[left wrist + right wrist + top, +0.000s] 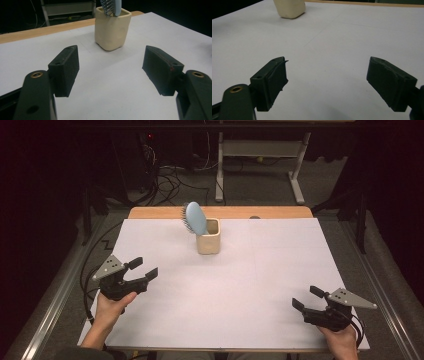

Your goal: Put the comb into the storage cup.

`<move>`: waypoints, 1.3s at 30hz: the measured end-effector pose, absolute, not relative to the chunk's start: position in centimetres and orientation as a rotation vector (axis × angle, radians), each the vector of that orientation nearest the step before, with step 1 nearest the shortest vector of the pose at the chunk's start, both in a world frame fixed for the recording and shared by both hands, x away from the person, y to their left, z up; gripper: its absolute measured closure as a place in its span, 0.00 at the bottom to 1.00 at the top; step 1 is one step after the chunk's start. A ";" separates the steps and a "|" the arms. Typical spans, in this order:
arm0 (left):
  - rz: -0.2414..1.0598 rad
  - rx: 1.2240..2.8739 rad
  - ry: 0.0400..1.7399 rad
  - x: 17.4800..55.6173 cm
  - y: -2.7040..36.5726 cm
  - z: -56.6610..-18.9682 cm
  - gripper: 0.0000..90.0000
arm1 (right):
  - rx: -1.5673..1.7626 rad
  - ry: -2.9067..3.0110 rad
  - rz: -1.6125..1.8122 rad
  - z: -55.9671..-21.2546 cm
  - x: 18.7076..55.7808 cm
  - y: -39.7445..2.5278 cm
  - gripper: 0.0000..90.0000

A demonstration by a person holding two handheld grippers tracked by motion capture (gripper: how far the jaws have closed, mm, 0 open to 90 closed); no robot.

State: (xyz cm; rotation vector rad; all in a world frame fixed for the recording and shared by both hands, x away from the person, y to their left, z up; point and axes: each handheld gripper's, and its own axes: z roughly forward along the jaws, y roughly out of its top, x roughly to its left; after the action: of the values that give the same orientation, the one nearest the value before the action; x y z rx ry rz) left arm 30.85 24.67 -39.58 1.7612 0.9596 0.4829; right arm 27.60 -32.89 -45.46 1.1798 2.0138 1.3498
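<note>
Standing head-up in cream cup (208,236) near table's (280,270) far edge: blue hairbrush (195,218). Left gripper (142,268), right gripper (308,298) at near corners, jaws wide, empty.

Hairbrush (196,218): pale blue oval back, grey bristles facing left and away in high view. Stands handle-down inside cup, head sticking out above rim, leaning toward far left. Cup (208,242): cream, squarish with rounded corners, upright, open top. Sits on white sheet of worktop (225,295), far middle, near wooden far edge. In left tool view, cup (112,31) straight ahead, bristles (108,6) visible above rim.
</note>
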 end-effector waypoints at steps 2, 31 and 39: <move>0.487 1.759 0.966 30.7 24.8 -39.8 0.34 | 1.179 2.014 1.349 -45.5 27.6 -32.9 0.19; 0.520 1.740 0.991 28.7 24.8 -41.6 0.34 | 1.182 2.013 1.350 -45.5 27.6 -32.9 0.19; 0.527 1.732 1.001 28.4 24.6 -42.1 0.33 | 1.183 2.014 1.349 -45.5 27.6 -32.9 0.19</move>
State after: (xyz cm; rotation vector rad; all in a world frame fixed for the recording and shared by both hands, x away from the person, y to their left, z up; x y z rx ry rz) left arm 28.41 24.63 -42.13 1.7318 1.0009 0.5273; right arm 27.61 -32.87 -45.47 1.1832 2.0140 1.3485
